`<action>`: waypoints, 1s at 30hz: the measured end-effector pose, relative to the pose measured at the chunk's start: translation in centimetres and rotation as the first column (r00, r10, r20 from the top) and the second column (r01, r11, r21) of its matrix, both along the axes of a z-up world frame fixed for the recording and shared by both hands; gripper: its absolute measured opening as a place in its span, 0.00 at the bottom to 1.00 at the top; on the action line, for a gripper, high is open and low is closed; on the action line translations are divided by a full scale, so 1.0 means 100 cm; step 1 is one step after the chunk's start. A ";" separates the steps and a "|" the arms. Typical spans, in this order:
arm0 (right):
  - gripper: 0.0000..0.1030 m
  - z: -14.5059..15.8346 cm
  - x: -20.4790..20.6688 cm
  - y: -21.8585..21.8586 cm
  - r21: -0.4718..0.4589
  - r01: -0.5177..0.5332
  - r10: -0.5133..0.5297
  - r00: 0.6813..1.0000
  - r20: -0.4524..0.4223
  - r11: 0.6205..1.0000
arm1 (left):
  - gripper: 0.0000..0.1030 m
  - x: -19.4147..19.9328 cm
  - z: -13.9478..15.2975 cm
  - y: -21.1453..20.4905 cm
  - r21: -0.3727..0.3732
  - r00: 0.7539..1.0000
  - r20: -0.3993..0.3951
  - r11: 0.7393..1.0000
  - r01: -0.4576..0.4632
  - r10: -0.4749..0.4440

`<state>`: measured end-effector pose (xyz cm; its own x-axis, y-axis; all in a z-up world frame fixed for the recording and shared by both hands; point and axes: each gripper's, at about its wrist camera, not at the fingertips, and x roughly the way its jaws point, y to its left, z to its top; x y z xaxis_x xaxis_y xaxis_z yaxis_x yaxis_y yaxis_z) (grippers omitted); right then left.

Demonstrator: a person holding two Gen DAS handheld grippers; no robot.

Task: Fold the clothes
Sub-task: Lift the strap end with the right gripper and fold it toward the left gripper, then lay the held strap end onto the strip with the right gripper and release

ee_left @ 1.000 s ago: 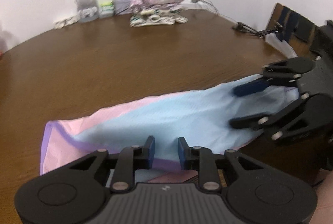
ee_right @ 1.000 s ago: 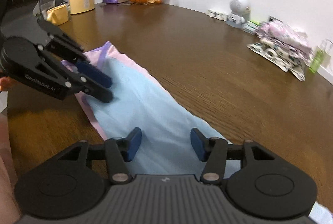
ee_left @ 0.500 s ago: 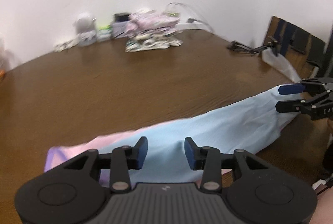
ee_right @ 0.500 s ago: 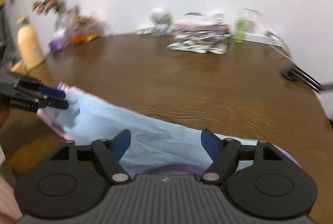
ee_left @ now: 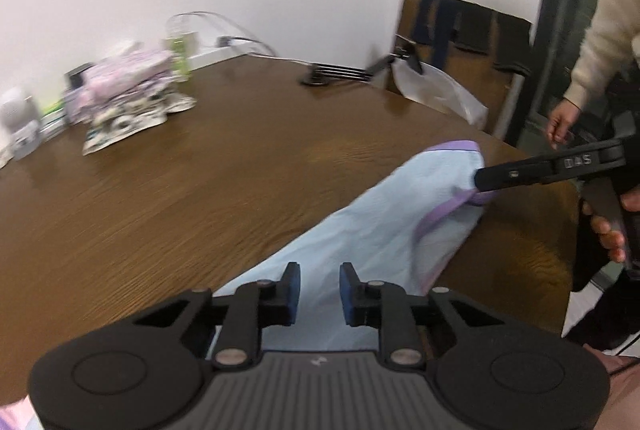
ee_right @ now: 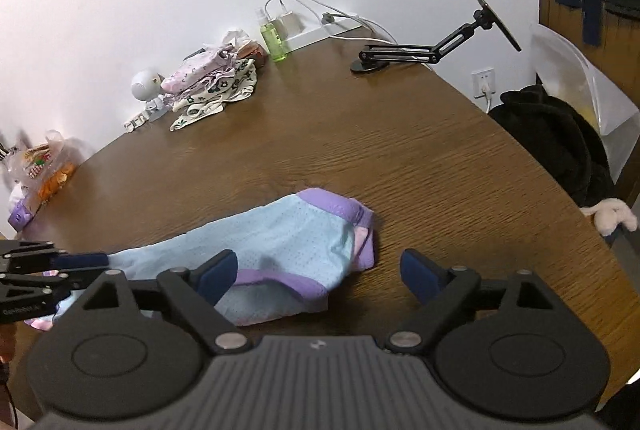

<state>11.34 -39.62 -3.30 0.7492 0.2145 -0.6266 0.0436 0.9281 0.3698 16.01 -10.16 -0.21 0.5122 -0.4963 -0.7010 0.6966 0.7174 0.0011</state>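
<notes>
**Two grippers over one blue garment on brown table**

Left wrist view. Left gripper (ee_left: 319, 288): two blue-padded fingers with a narrow gap between them, nothing pinched; blue cloth lies under and beyond the tips. One garment (ee_left: 372, 230), light blue with purple trim, long axis running from the near fingers diagonally up-right to the table's right edge. Right gripper (ee_left: 486, 179) enters from the right, its tip at the garment's far purple-edged end; whether it pinches the cloth cannot be read from this angle. Table (ee_left: 200, 170): bare wood left of and behind the garment. One stack of folded patterned clothes (ee_left: 128, 98) well apart at the far wall. One bystander's hand (ee_left: 562, 122) beyond the right edge.

Right wrist view. Right gripper (ee_right: 318, 272): jaws spread wide, holding nothing; left pad over the garment (ee_right: 280, 238), right pad over bare table (ee_right: 440, 166). Garment lies flat, long axis left-right, purple waistband end pointing right. Left gripper (ee_right: 96, 262) at far left, tips at the garment's left end, jaw gap unclear. One phone-holder arm (ee_right: 432, 46), one green bottle (ee_right: 274, 38), one clothes stack (ee_right: 212, 86) along the far edge; open wood between them and the garment.
</notes>
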 end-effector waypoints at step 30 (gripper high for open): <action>0.06 0.033 0.016 -0.020 0.001 0.085 -0.084 0.984 0.158 0.996 | 0.19 0.015 -0.007 -0.034 -0.042 1.000 0.024 0.999 0.015 -0.014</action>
<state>12.93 -41.59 -0.04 0.8542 0.1427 -0.4999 0.0635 0.9257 0.3728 17.47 -13.53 -0.86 0.5213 -0.5324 -0.6670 0.7070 0.7071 -0.0119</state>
